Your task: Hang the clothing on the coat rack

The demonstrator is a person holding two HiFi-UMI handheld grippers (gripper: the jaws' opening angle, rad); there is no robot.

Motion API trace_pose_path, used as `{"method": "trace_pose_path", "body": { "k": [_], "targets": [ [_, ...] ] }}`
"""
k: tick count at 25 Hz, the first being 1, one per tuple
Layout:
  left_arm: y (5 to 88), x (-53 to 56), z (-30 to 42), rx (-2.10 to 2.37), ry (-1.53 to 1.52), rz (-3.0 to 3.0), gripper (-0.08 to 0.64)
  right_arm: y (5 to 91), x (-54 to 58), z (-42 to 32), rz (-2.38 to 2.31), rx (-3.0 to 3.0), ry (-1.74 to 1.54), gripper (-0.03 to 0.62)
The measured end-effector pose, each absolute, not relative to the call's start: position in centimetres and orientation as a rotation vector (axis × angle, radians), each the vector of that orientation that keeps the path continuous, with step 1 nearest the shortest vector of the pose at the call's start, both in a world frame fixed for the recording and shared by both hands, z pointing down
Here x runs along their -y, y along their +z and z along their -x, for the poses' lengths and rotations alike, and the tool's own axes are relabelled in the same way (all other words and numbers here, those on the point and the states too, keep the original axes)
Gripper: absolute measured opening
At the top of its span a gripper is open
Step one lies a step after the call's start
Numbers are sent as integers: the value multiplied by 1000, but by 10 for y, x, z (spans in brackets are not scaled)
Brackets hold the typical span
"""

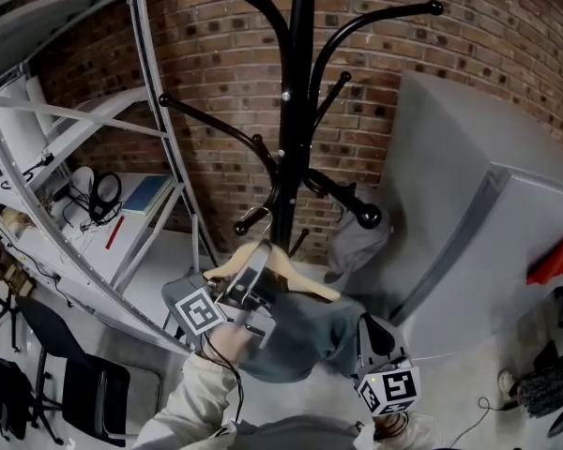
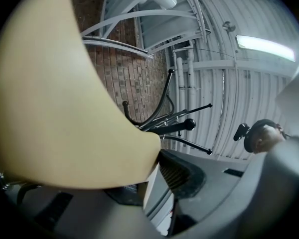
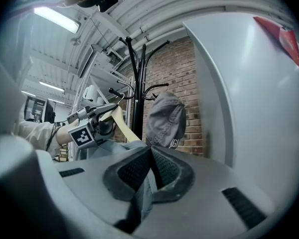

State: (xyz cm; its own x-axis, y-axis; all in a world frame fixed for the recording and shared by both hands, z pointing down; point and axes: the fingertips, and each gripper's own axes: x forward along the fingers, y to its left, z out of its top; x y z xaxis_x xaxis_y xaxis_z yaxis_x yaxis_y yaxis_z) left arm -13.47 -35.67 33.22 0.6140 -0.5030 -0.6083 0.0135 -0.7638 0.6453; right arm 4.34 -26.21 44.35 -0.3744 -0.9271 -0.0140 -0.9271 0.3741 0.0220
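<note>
Wooden hanger [image 2: 65, 108] sits clamped in left gripper [image 2: 158, 159]; right gripper [image 3: 150, 166] pinches grey garment [image 1: 300, 337].

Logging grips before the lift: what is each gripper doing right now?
Left gripper: closed on the hanger.
Right gripper: closed on the garment.

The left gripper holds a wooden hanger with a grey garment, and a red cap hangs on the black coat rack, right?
Not quite: the cap on the black coat rack is grey, not red; the right gripper view shows it. The left gripper does hold the wooden hanger with the grey garment.
</note>
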Motion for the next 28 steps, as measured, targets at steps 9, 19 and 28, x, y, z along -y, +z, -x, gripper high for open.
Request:
{"method": "trace_pose_path", "body": {
  "k": [9,19,28],
  "targets": [
    [345,371,129,379,-1069,-2208,104,456,269,-47,-1761,2586,8,21],
    [346,375,130,344,-1098,-2218,109,465,272,-45,-1755,2582,45,21],
    [347,376,129,321,-1140,-2204,112,470,269,-53,-1760,2570,64,21]
  ]
}}
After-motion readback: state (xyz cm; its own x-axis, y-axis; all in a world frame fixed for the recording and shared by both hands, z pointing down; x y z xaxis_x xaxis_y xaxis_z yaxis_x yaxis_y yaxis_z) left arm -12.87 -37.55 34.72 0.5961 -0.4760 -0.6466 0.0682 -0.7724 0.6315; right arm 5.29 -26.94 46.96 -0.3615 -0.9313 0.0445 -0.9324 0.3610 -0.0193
